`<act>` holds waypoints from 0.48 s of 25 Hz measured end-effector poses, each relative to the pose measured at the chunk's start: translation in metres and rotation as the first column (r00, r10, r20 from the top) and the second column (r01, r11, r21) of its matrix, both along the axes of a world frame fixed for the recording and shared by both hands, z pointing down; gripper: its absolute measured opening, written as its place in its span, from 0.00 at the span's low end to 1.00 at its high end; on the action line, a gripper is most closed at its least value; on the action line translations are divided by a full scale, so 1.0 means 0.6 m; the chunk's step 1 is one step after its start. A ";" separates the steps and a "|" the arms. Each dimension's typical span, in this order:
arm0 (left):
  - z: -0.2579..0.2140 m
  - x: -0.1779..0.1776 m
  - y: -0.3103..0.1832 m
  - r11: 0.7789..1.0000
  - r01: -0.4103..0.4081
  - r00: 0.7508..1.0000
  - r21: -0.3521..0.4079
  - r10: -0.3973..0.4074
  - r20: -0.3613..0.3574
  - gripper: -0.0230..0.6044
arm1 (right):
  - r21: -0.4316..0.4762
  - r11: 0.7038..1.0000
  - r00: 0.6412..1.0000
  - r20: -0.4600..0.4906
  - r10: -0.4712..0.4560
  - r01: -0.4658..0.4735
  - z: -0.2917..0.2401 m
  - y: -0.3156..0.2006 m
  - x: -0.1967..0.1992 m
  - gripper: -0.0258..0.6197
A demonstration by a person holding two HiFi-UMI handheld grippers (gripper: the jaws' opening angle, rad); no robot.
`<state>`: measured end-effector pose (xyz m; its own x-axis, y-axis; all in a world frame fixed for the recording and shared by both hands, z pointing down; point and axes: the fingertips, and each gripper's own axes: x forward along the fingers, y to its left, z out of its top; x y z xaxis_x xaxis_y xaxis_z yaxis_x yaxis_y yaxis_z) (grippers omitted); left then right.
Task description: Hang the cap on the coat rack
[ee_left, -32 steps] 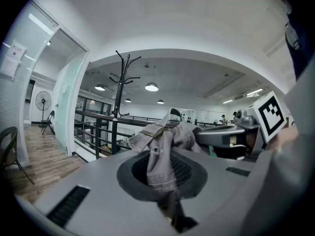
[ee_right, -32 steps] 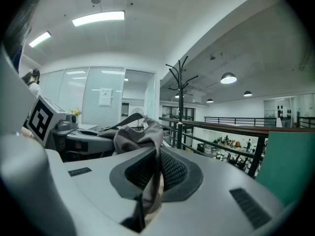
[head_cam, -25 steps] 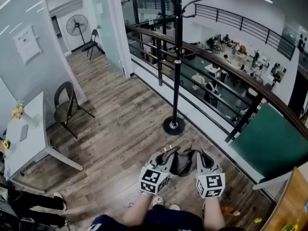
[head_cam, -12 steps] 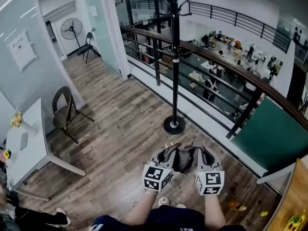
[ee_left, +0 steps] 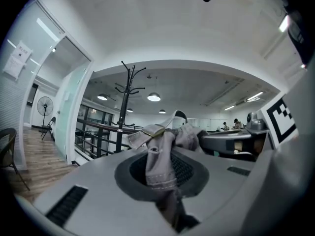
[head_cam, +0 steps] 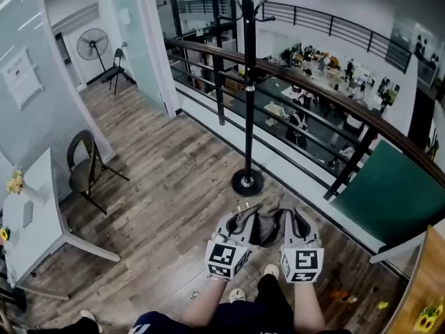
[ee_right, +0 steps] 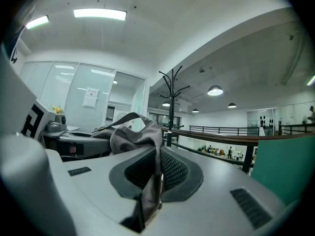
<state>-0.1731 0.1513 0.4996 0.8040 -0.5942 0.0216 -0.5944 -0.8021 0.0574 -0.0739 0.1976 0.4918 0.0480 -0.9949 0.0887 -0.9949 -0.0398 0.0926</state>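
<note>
A grey-brown cap (head_cam: 265,227) hangs between my two grippers in front of the person's body, low in the head view. My left gripper (head_cam: 240,215) has a fold of the cap (ee_left: 165,146) pinched between its pads while its jaws are opening slightly. My right gripper (head_cam: 293,218) is shut on the cap's other side (ee_right: 131,133), with cloth running down between its pads. The black coat rack (head_cam: 248,82) stands upright ahead, its round base (head_cam: 247,182) on the wooden floor and its hooks high above the cap. It also shows in both gripper views (ee_left: 124,98) (ee_right: 171,107).
A curved brown railing (head_cam: 313,89) with black bars runs behind the rack, over a lower floor. A green panel (head_cam: 389,193) is at the right. At the left stand a white table (head_cam: 38,214) and a folding chair (head_cam: 83,165); a fan (head_cam: 92,45) stands far back.
Both grippers keep the cap between them in about the same place. The person has stepped, one foot now forward, and the room has slid slightly left in the head view.
</note>
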 end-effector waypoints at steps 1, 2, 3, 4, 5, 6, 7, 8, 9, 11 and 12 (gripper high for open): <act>0.004 0.003 -0.006 1.000 -0.002 1.000 -0.004 0.002 0.007 0.09 | -0.003 1.000 1.000 -0.003 -0.002 0.002 0.003 -0.006 0.002 0.09; 0.008 0.006 -0.013 1.000 -0.001 1.000 -0.004 0.001 0.017 0.09 | -0.006 1.000 1.000 -0.002 -0.006 0.006 0.007 -0.013 0.005 0.09; 0.012 0.010 -0.021 1.000 0.006 1.000 -0.001 -0.006 0.030 0.09 | -0.010 1.000 1.000 0.003 -0.015 0.015 0.012 -0.021 0.007 0.09; 0.015 0.014 -0.030 1.000 0.015 0.999 0.002 -0.015 0.042 0.09 | -0.015 0.999 1.000 0.009 -0.027 0.028 0.017 -0.031 0.010 0.09; 0.019 0.018 -0.040 1.000 0.024 0.998 0.004 -0.024 0.054 0.09 | -0.021 0.999 0.999 0.014 -0.041 0.042 0.022 -0.042 0.013 0.09; 0.022 0.024 -0.051 1.000 0.029 0.998 0.002 -0.029 0.063 0.09 | -0.026 0.998 0.998 0.018 -0.053 0.053 0.026 -0.054 0.019 0.09; 0.024 0.032 -0.063 1.000 0.031 0.997 0.000 -0.031 0.069 0.09 | -0.029 0.998 0.998 0.020 -0.061 0.061 0.029 -0.068 0.027 0.09; 0.025 0.043 -0.075 0.999 0.032 0.997 -0.001 -0.032 0.074 0.09 | -0.030 0.997 0.997 0.023 -0.067 0.068 0.030 -0.082 0.038 0.09; 0.026 0.055 -0.088 0.999 0.036 0.996 -0.003 -0.035 0.080 0.09 | -0.031 0.997 0.997 0.025 -0.074 0.075 0.031 -0.097 0.052 0.09; 0.027 0.081 -0.115 0.999 0.053 0.994 -0.011 -0.052 0.096 0.09 | -0.035 0.995 0.995 0.030 -0.093 0.094 0.033 -0.128 0.078 0.09; 0.027 0.093 -0.130 0.998 0.064 0.993 -0.014 -0.062 0.105 0.09 | -0.038 0.994 0.994 0.030 -0.104 0.106 0.033 -0.144 0.091 0.09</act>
<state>-0.1171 0.0736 0.5159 0.7580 -0.6422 0.1141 -0.6470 -0.7625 0.0063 -0.0195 0.1114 0.5117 -0.0596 -0.9900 0.1280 -0.9956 0.0682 0.0639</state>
